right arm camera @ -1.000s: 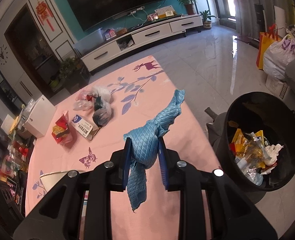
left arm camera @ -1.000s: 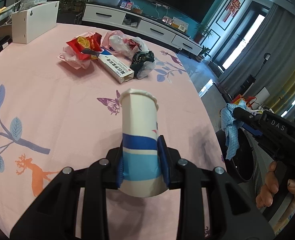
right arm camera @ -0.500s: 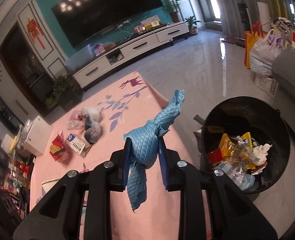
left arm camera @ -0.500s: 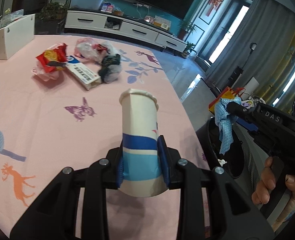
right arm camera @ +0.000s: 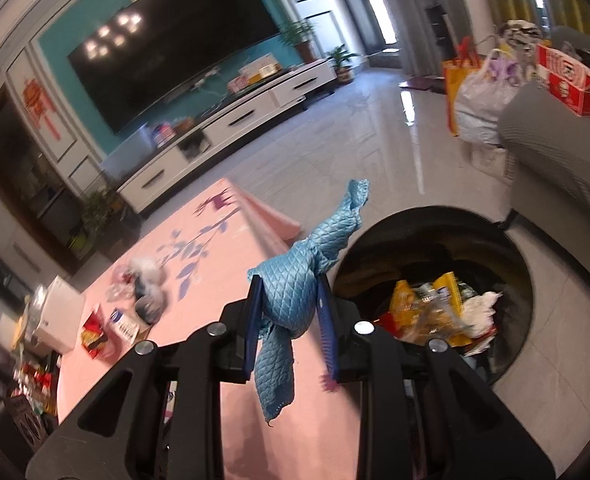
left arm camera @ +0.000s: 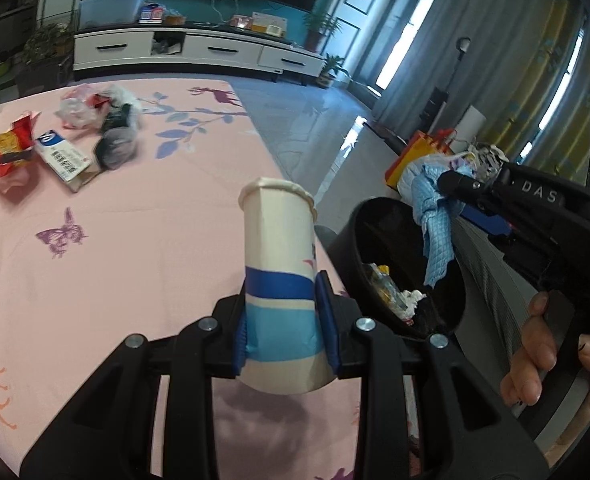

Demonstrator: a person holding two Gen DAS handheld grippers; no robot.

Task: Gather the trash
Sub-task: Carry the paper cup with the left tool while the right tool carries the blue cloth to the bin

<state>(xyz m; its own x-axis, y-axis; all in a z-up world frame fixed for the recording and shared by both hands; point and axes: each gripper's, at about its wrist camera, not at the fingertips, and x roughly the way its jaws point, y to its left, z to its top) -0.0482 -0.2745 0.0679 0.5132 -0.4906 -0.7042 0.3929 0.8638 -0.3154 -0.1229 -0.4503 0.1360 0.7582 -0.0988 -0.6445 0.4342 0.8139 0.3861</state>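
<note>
1. While we hold both tools beside the black trash bin point(right arm camera: 511, 236), our left gripper point(left arm camera: 281, 320) has its jaws clamped on a paper cup point(left arm camera: 279, 264), white with dark and light blue bands, its crushed rim pointing away from us.
2. That cup hangs over the pink tablecloth point(left arm camera: 143, 240), on the table side of the bin and just short of the bin's rim.
3. Our right gripper point(right arm camera: 291, 312) has its blue pads pressed together on a quilted blue cloth point(right arm camera: 295, 292); one end trails up and forward toward the bin's rim, the other droops below the jaws.
4. From the left wrist view, the same cloth point(left arm camera: 431, 216) hangs over the bin's point(left arm camera: 379, 216) open mouth, with our right hand point(left arm camera: 543, 356) wrapped on the black handle beyond the bin.
5. Inside the bin lie yellow and red wrappers point(right arm camera: 427, 312) and crumpled white paper point(right arm camera: 481, 308).
6. Farther along the table from the bin, more trash waits: a red snack bag point(left arm camera: 9, 148), a white-and-blue box point(left arm camera: 65, 160), a dark bundle in clear plastic point(left arm camera: 117, 144) and a pinkish plastic bag point(left arm camera: 79, 108), all close together.
7. Beyond the bin from the table stands a grey sofa arm point(right arm camera: 559, 152), with a white plastic bag point(right arm camera: 483, 100) behind it.
</note>
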